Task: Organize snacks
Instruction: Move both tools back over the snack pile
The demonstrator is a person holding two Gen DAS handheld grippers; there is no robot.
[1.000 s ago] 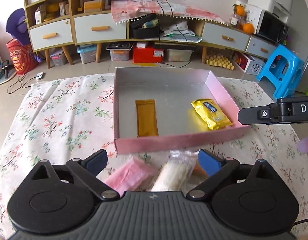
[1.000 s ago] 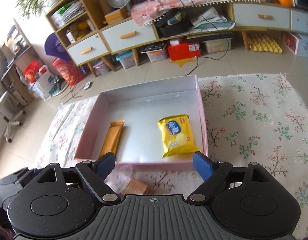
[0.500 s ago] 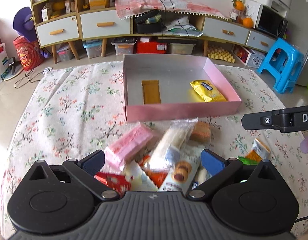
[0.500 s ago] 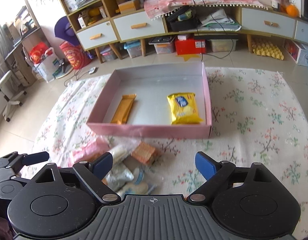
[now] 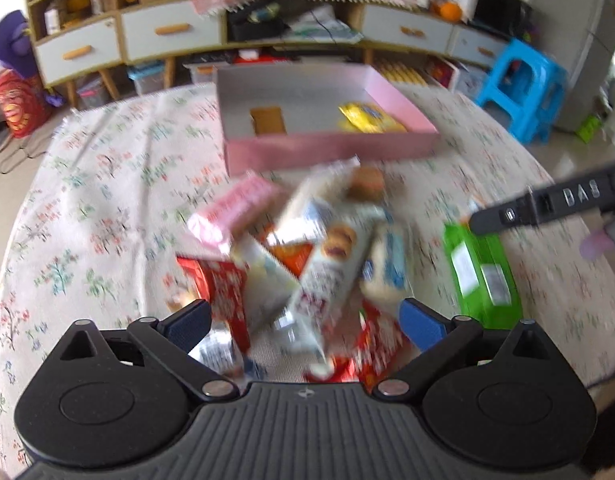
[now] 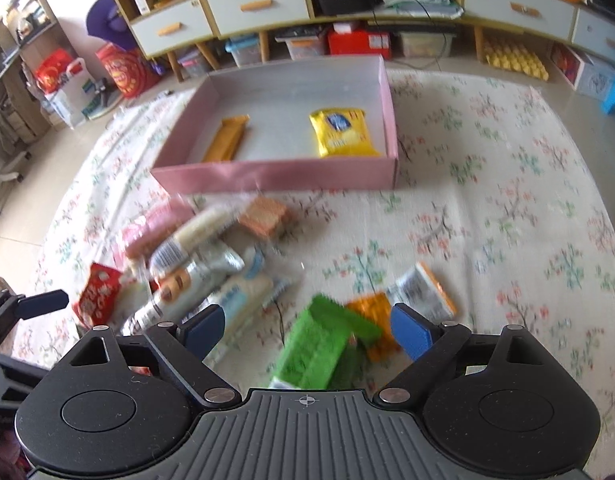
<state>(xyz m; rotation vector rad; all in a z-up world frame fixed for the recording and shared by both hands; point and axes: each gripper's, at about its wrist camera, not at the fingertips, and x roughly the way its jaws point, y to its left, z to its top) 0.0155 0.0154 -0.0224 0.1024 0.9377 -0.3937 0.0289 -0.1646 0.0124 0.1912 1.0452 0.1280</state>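
Both tools [image 5: 303,326] [image 6: 307,328] had backed off the pink box [image 6: 275,174] to the snack pile [image 5: 307,248], wide open, holding nothing. I figured drop straight onto one packet, like that green one [image 6: 315,344].

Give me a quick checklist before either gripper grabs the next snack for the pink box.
1. Right gripper open: ok.
2. Left gripper open: ok.
3. Snack lined up: ok, green pack lies between the right fingers.
4. Pink box has room: ok, only a brown bar and a yellow pack inside.
5. Left target clear: not ok, the pile overlaps.
6. Sharp view: not ok, both views blurred.
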